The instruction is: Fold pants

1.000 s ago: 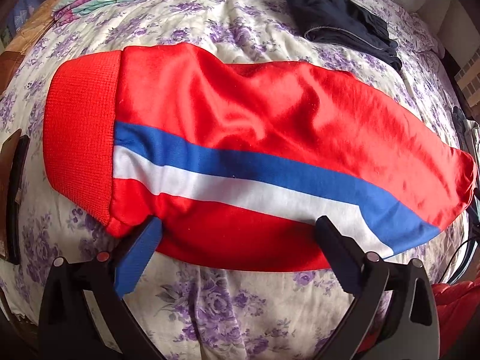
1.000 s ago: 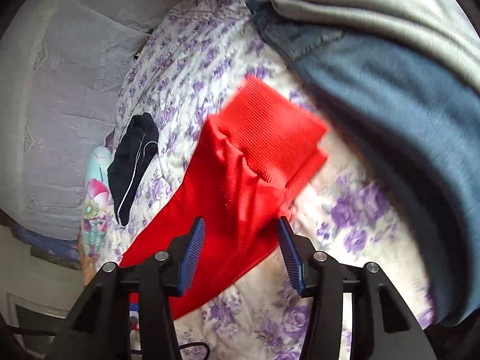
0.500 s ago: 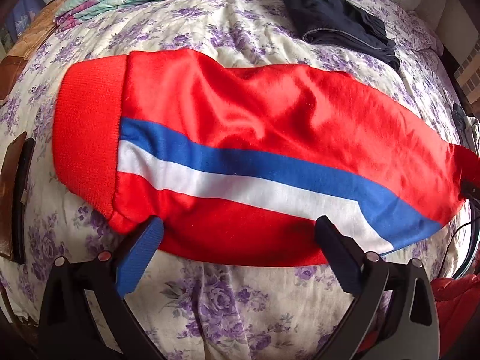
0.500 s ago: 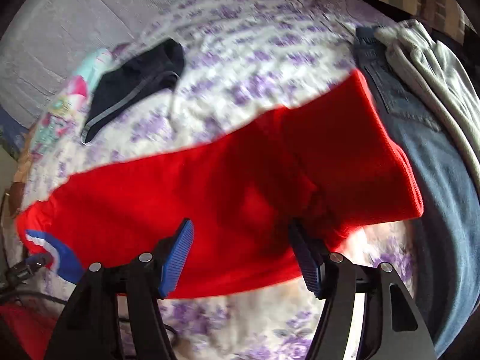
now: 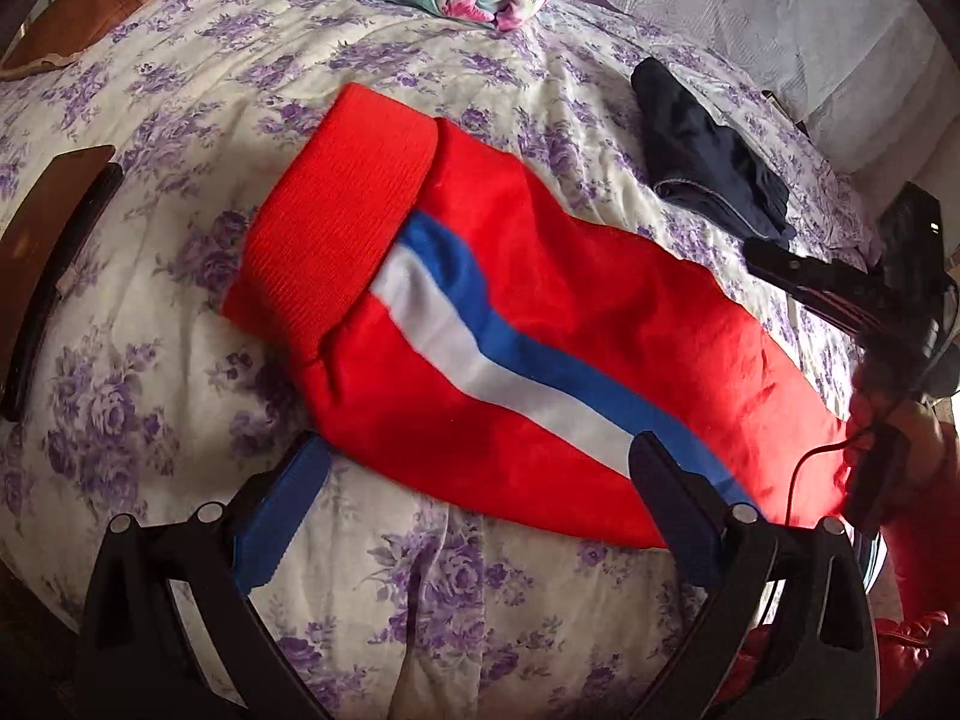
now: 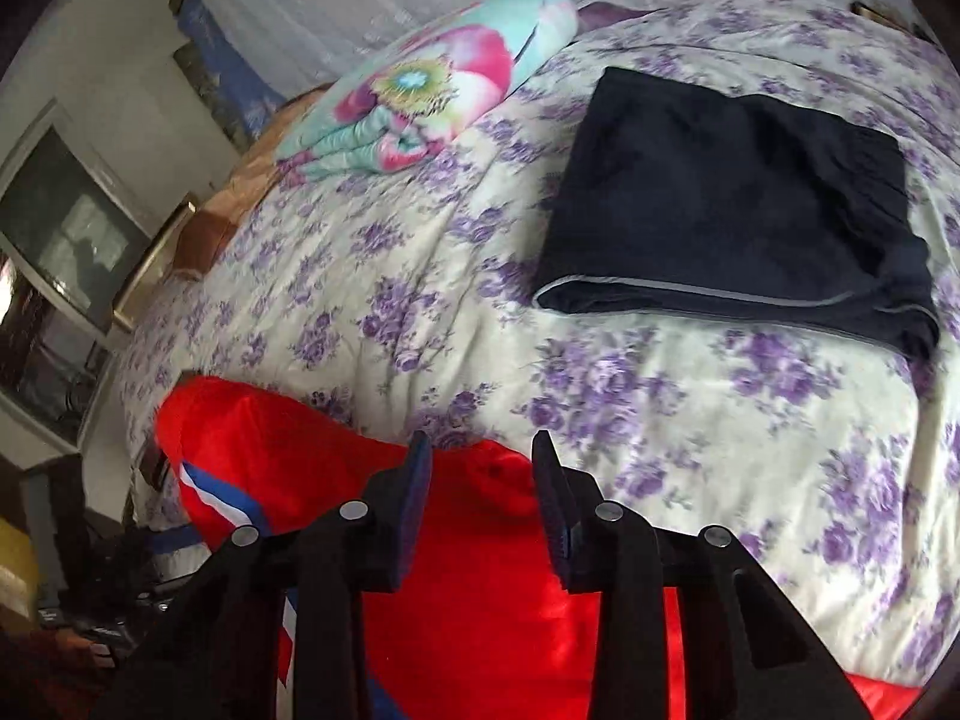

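Two grippers hang over a bed (image 5: 180, 90) under a purple-flowered cover. Red pants (image 5: 540, 324) with a blue and white stripe lie across the middle of the bed, ribbed cuff toward the far side. Beyond the pants sits a folded dark garment (image 6: 732, 210), and farther off a folded flowery blanket (image 6: 420, 96). Left gripper (image 5: 480, 492) hovers at the near edge of the pants, jaws wide and empty. Right gripper (image 6: 483, 480) is over the pants' other end; its jaws have just been closing and stand narrow, with the red cloth seen between them but not clearly pinched.

Right gripper (image 6: 480, 480) swung across the red pants (image 6: 480, 570), fingers (image 6: 555, 498) narrowing.
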Demonstrator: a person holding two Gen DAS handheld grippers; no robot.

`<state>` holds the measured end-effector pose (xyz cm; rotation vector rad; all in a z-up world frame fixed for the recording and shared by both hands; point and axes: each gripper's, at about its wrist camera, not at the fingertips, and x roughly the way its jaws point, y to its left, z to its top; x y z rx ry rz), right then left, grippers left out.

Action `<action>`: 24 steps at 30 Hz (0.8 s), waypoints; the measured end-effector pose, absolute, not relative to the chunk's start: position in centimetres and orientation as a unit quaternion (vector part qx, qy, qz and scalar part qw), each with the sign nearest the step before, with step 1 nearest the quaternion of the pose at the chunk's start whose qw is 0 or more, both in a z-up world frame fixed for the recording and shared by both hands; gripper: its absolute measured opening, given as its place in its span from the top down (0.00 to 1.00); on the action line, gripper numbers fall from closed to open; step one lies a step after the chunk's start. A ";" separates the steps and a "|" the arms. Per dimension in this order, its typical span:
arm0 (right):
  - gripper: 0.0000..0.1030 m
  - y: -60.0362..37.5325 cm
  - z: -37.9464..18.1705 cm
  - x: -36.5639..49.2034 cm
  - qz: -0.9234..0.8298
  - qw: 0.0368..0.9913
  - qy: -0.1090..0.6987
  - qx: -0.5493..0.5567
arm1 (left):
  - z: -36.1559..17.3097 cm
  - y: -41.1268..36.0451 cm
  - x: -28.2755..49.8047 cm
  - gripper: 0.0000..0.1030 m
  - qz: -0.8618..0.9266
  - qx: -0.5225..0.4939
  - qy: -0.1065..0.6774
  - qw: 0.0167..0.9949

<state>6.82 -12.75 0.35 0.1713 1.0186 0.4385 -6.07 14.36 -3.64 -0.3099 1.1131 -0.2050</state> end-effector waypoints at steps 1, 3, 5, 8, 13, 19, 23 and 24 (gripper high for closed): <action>0.66 -11.8 -0.3 7.1 0.208 0.841 0.495 0.062 | -3.4 14.6 -6.3 0.05 -0.100 -0.148 0.519 0.836; 0.66 -10.6 -2.1 7.7 0.190 0.832 0.520 0.027 | -3.6 15.0 -6.4 0.05 -0.084 -0.146 0.520 0.837; 0.67 -10.7 -3.8 8.4 0.171 0.833 0.525 -0.001 | -5.5 15.5 -5.7 0.05 -0.056 -0.145 0.549 0.821; 0.67 -11.0 -3.5 8.6 0.167 0.840 0.516 0.004 | -5.4 15.4 -5.3 0.05 -0.043 -0.133 0.545 0.826; 0.67 -11.6 0.1 5.8 0.191 0.862 0.469 0.000 | -3.1 16.4 -6.5 0.05 -0.055 -0.168 0.512 0.841; 0.66 -11.0 -3.4 6.1 0.177 0.842 0.509 -0.014 | -5.2 19.5 -4.6 0.05 0.036 -0.186 0.559 0.807; 0.65 -11.7 -1.0 5.9 0.176 0.856 0.486 0.015 | -4.6 19.5 -4.2 0.05 0.036 -0.182 0.554 0.812; 0.63 -12.1 0.1 5.2 0.180 0.864 0.470 0.016 | -3.9 19.3 -4.5 0.05 0.023 -0.186 0.541 0.820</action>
